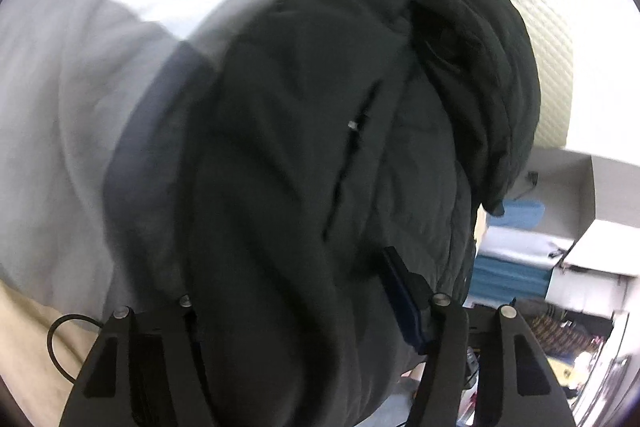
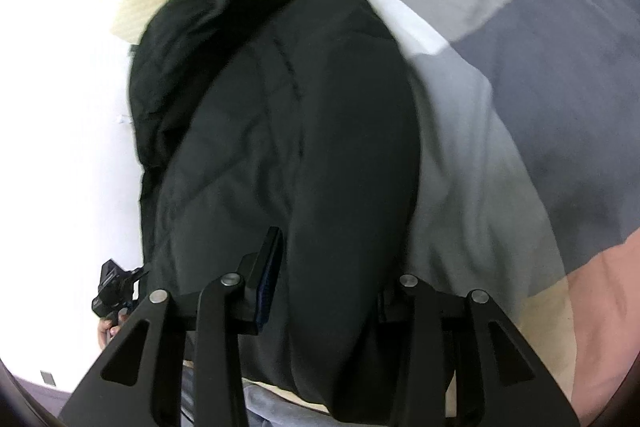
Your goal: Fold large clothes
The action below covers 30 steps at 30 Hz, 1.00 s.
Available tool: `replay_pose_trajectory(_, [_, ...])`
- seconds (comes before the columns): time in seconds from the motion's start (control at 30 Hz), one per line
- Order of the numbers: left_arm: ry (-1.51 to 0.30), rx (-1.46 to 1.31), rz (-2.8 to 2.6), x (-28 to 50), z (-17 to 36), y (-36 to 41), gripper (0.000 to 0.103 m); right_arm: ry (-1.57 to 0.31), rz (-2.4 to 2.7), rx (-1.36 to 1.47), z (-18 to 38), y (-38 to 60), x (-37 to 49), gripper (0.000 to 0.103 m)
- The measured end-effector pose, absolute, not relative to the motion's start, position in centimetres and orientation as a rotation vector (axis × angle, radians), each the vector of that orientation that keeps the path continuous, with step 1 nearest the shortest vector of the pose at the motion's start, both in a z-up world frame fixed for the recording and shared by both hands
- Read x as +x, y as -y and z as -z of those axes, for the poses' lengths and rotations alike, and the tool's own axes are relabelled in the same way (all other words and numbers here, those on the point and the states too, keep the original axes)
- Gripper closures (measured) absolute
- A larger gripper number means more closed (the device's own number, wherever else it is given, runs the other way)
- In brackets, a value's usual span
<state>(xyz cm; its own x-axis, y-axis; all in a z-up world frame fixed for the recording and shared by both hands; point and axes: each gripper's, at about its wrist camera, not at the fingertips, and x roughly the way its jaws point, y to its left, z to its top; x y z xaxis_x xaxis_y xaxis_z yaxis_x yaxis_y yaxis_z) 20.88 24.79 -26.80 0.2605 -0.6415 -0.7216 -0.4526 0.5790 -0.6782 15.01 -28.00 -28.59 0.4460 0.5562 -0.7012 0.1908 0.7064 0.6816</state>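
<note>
While both cameras are blurred by motion, each shows a dark green quilted jacket filling the centre of the frame and draped between the two fingers of the gripper.

Left gripper: the fingers are pressed onto a thick fold of the jacket; the right finger with its blue pad shows against the fabric, the left one is buried in the cloth.

Right gripper: the fingers pinch another bunched section of the jacket; the left finger shows against the fabric, the right one is covered.

Surface: the jacket hangs over a bedspread in broad blocks of light grey, dark blue-grey, white and pink. A cream quilted panel stands beyond the far end of the jacket in both views.

Room: white wall to the left in the right wrist view. In the left wrist view, blue folded items and a white box lie at lower right; a black cable loops at lower left.
</note>
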Motion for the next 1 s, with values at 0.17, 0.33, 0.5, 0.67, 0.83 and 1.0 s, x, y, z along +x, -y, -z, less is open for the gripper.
replay_pose_trajectory(0.17, [-1.399,-0.990,0.156,21.6,26.9,-24.0,0.051,-1.138,-0.255,0.777,29.0,27.6,15.2,0.063])
replay_pose_trajectory(0.33, [-1.391,-0.984,0.162,21.8,26.7,-23.3,0.056,-1.072,-0.241,0.740,27.7,27.4,15.2,0.088])
replay_pose_trajectory(0.5, [-1.384,-0.974,0.184,21.6,26.9,-23.2,0.061,-0.954,-0.276,0.638,24.9,26.4,14.4,0.091])
replay_pose_trajectory(0.67, [-1.380,-0.935,0.203,21.5,26.3,-22.8,0.072,-0.901,-0.280,0.613,23.9,26.5,13.8,0.093])
replay_pose_trajectory(0.83, [-1.285,-0.873,0.215,20.9,23.7,-22.2,0.092,-0.848,-0.274,0.603,22.7,26.7,13.0,0.094])
replay_pose_trajectory(1.0, [-1.211,-0.803,0.226,19.9,20.8,-21.8,0.094,-0.807,-0.274,0.652,22.3,27.1,11.3,0.096])
